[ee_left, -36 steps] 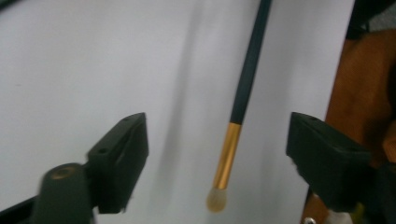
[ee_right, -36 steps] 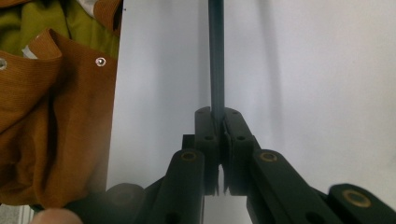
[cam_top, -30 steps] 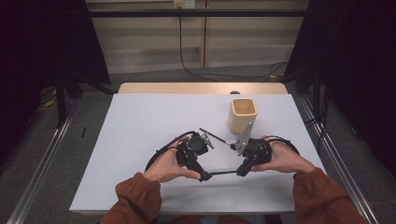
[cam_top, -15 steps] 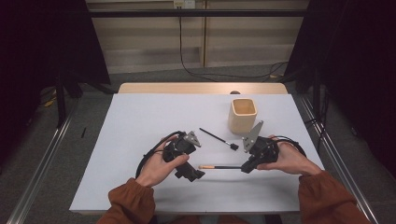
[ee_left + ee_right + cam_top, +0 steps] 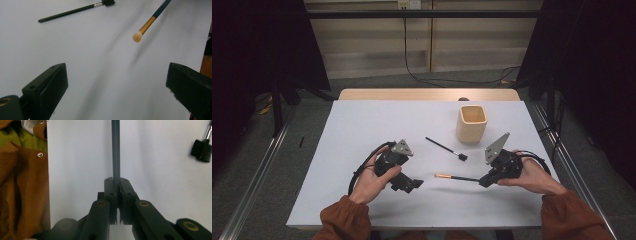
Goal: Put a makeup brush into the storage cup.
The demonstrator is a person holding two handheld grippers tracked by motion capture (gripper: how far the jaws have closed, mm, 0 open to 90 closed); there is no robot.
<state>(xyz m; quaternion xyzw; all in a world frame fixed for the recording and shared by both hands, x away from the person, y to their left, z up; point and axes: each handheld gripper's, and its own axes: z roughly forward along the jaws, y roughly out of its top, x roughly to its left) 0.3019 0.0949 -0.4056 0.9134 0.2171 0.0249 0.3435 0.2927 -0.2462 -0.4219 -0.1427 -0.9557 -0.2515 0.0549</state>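
Two brushes out, neither yet in the cup. One gold-tipped brush lifted off the table, clamped by its dark handle between the right gripper's fingers, pressed tight together on the shaft in the right gripper view. Round tip pointing out ahead of those fingers, toward the left gripper, hanging just beyond and between its fingers, spread wide and grasping nothing. One black-headed brush lying flat on the table, past both sets of fingers, near the cup's foot. Judged as roughly the first pick-up made, with carrying and dropping into the cup left, then the same for the second brush. Left hand resting low on the table, gripper angled toward the right; right hand raised slightly, wrist turned inward, fingers aimed left across the table.
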